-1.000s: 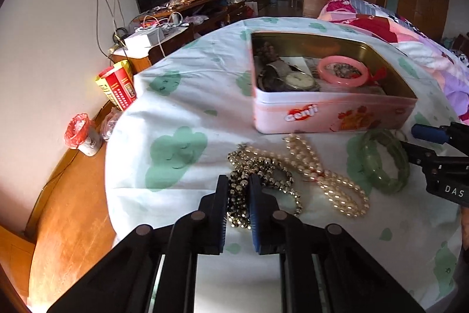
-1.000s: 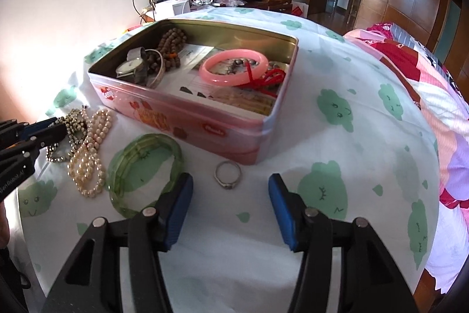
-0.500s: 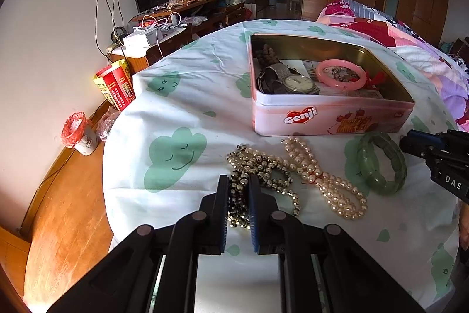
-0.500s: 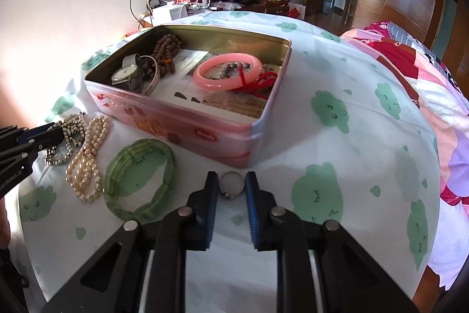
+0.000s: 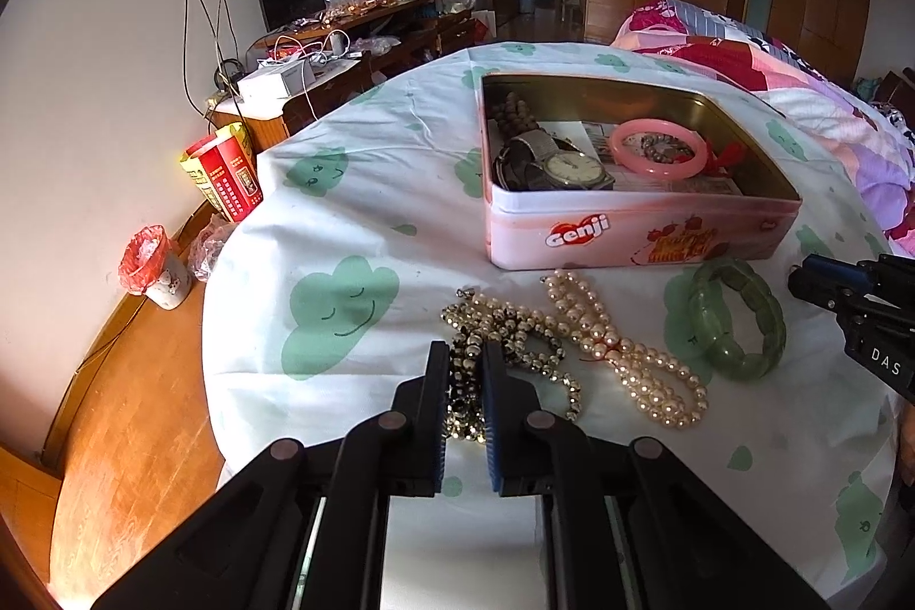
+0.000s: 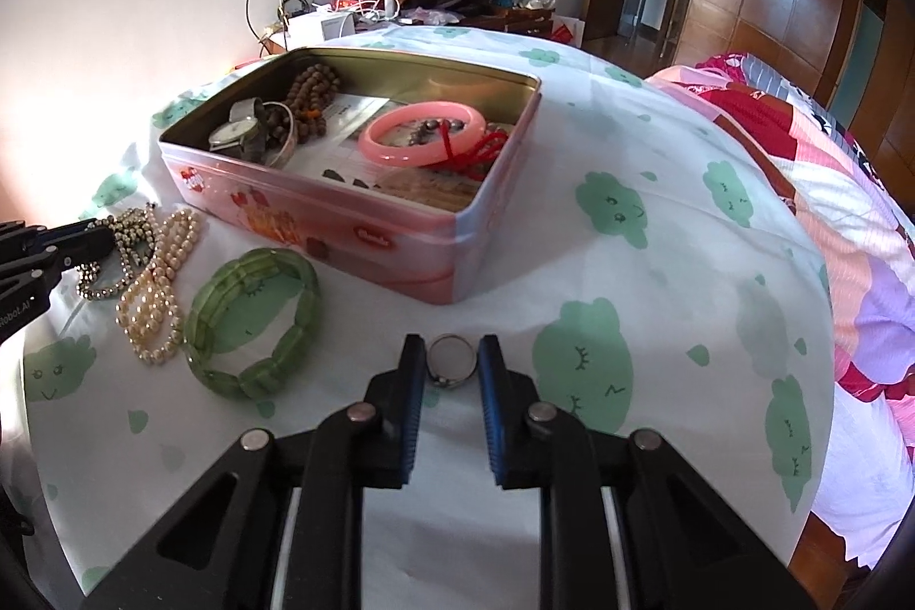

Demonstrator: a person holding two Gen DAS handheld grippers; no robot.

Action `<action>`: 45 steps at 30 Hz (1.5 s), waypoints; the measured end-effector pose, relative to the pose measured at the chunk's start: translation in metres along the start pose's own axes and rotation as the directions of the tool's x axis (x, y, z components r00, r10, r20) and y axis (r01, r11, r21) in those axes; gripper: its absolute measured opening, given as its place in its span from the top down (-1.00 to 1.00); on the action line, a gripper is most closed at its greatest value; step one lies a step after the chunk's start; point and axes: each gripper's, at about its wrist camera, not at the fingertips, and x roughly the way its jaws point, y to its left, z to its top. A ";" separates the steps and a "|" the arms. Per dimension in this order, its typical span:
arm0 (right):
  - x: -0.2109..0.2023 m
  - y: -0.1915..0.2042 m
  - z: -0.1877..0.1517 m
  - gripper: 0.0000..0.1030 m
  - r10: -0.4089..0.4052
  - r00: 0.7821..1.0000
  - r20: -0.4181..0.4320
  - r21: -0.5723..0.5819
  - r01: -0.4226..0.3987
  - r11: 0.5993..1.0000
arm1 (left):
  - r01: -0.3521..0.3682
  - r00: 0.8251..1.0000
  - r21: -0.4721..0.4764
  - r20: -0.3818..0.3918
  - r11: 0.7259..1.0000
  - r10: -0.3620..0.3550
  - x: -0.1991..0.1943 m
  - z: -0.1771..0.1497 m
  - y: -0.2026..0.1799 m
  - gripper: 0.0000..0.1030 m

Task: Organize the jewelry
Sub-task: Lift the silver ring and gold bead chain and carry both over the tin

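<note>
Left wrist view: nothing has shifted in the last second; my left gripper (image 5: pixel 464 370) stays clamped on the faceted gold bead necklace (image 5: pixel 503 335), which lies tangled beside the round pearl strand (image 5: pixel 623 358) on the cloud-print cloth (image 5: pixel 343 221).

Right wrist view: my right gripper (image 6: pixel 452 364), wide apart a second ago, has just been closing and now pinches the thin metal ring (image 6: pixel 452 359) before the pink tin (image 6: pixel 354 210), near the translucent green bangle (image 6: pixel 251 318).
</note>
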 end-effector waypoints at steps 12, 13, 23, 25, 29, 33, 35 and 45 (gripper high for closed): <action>-0.016 0.000 0.003 0.59 -0.041 0.998 0.046 -0.026 0.042 0.999 | 0.007 0.999 -0.012 0.037 1.000 -0.007 -0.017 0.007 0.006 0.81; -0.016 0.000 0.003 0.59 -0.042 0.998 0.048 -0.027 0.043 0.999 | 0.009 0.999 -0.013 0.041 1.000 -0.008 -0.019 0.008 0.007 0.81; -0.024 -0.001 0.008 0.59 -0.055 0.996 0.074 -0.044 0.058 0.997 | -0.023 0.994 0.033 0.107 0.999 0.019 -0.044 0.023 -0.001 0.81; -0.026 0.000 0.010 0.59 -0.058 0.995 0.080 -0.050 0.062 0.997 | -0.028 0.993 0.037 0.118 0.999 0.024 -0.047 0.027 -0.001 0.81; -0.030 0.001 0.014 0.59 -0.057 0.994 0.090 -0.058 0.062 0.996 | -0.035 0.990 0.044 0.139 0.998 0.028 -0.054 0.037 -0.001 0.81; -0.034 0.002 0.019 0.59 -0.057 0.993 0.103 -0.067 0.064 0.996 | -0.036 0.987 0.057 0.156 0.998 0.027 -0.058 0.046 -0.003 0.81; -0.035 0.001 0.025 0.59 -0.059 0.992 0.111 -0.070 0.067 0.995 | -0.039 0.986 0.066 0.164 0.997 0.028 -0.059 0.052 -0.006 0.81; -0.046 -0.001 0.059 0.59 -0.071 0.984 0.163 -0.092 0.087 0.992 | -0.062 0.977 0.117 0.208 0.991 0.037 -0.062 0.085 -0.019 0.81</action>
